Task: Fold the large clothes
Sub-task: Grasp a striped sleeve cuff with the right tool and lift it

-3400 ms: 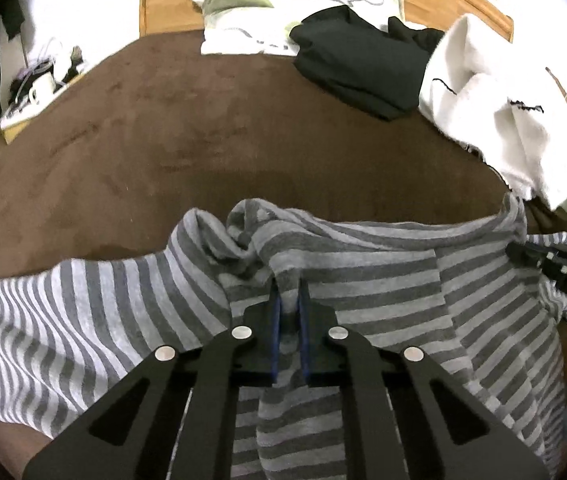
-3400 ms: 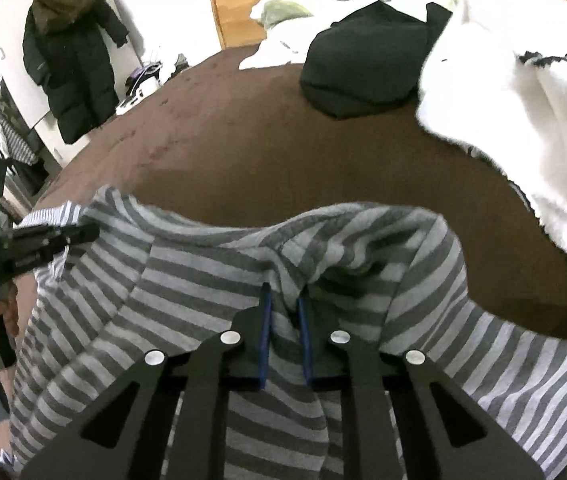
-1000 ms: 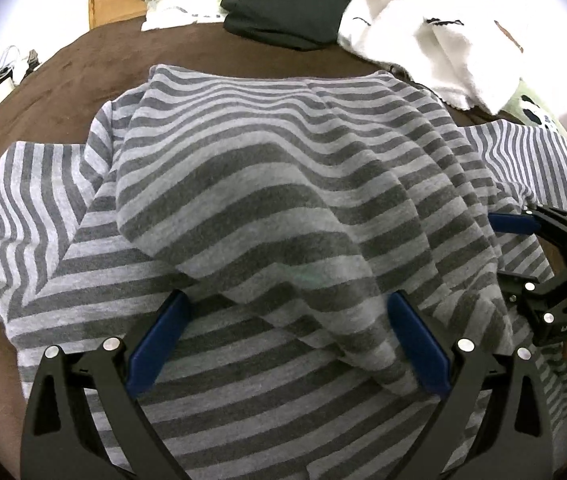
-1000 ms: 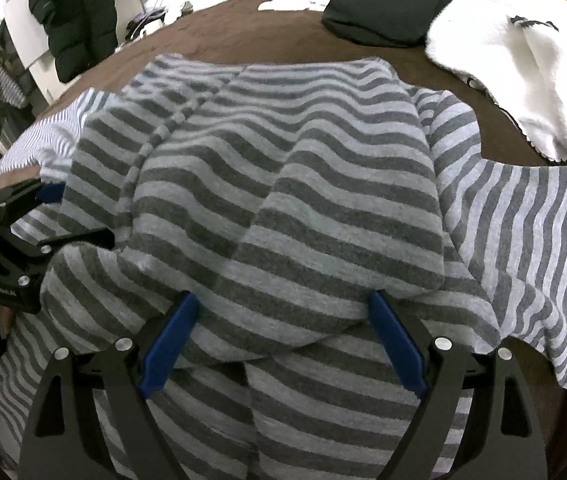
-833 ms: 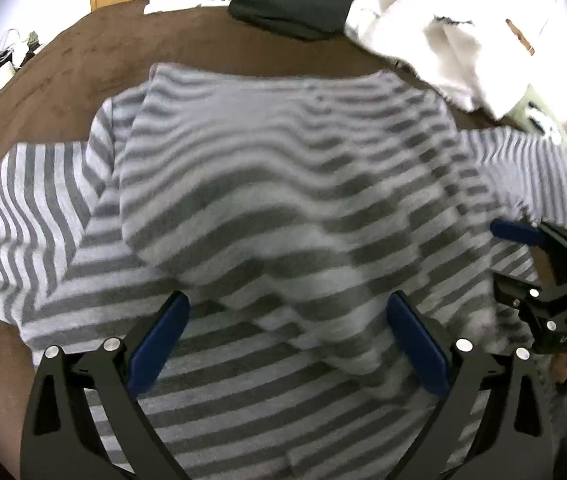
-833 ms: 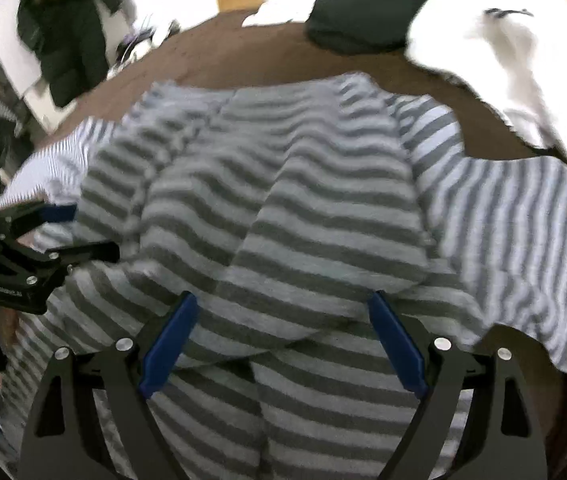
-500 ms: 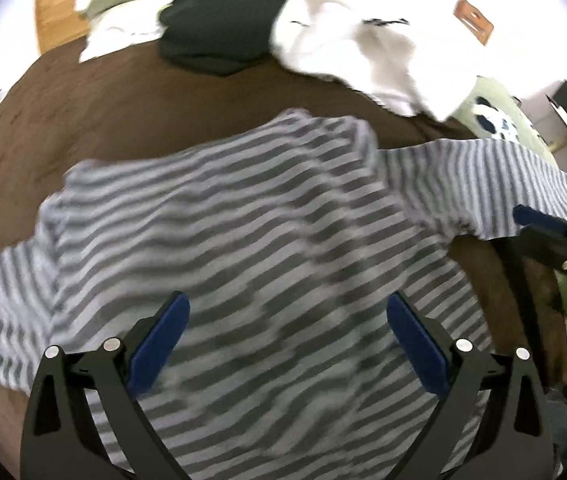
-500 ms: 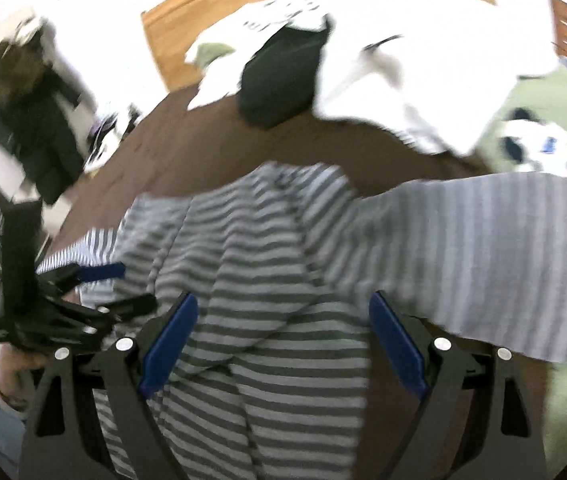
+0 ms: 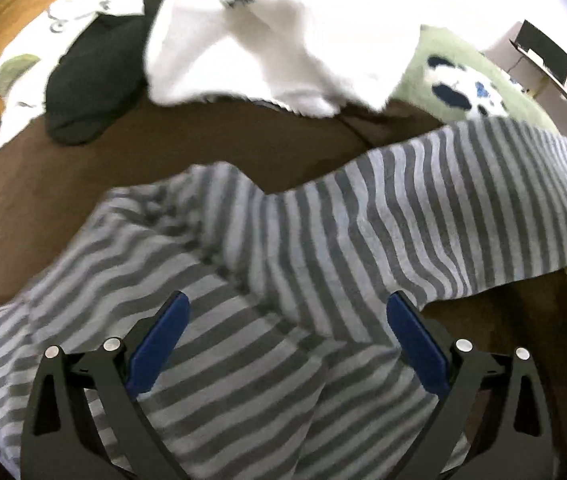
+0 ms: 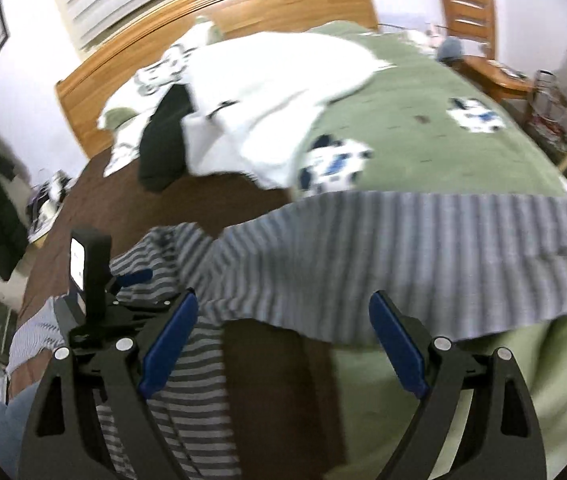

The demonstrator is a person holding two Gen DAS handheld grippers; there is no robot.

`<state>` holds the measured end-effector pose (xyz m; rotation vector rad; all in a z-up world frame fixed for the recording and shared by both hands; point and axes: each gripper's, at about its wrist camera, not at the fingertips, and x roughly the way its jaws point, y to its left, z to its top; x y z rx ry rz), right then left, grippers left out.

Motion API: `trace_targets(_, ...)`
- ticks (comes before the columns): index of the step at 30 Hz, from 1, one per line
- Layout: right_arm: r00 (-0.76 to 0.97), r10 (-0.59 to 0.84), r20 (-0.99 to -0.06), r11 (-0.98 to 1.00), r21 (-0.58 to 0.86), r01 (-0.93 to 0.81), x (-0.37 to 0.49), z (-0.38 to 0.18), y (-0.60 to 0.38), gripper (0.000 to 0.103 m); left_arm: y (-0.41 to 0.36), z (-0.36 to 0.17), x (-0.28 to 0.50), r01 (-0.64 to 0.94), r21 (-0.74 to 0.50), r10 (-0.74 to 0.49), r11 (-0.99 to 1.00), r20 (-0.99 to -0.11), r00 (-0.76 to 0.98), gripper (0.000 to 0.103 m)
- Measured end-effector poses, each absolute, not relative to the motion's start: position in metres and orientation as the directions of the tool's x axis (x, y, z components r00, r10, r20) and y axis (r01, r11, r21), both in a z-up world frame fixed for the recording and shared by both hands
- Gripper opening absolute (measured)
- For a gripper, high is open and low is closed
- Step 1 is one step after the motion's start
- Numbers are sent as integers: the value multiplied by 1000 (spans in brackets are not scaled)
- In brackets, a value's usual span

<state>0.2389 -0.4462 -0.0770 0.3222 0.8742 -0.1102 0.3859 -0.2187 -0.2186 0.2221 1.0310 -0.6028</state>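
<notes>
Right wrist: tongs gaping, lifted off striped shirt

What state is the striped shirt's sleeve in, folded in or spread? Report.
Spread. The sleeve lies stretched sideways off the striped shirt, across the bed, not laid over the body.

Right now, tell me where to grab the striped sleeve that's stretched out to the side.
Grip the striped sleeve at its far cuff end, where it lies over the green blanket. Come from above with the open right gripper: the sleeve lies flat and outstretched, so pinching its free end probably lets it fold back across the body.
</notes>
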Motion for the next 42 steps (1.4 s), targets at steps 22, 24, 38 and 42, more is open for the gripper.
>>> trace_targets(22,606,-236,-760,684,313,659,129,-72,-592,83,-233,-251,384,584,-27,-290,812,-886,361,97)
trace_targets(24,610,-244,-754,648,341,681,129,-76,-603,79,-233,-252,385,585,-27,-288,811,-888,358,97)
trace_targets(38,609,-302,-733,586,361,725,158,-90,-640,22,-227,-247,378,599,-41,-306,800,-886,348,96)
trace_targets(42,595,-343,-727,638,285,715,168,-82,-628,15,-227,-249,378,600,-36,-304,799,-885,351,97)
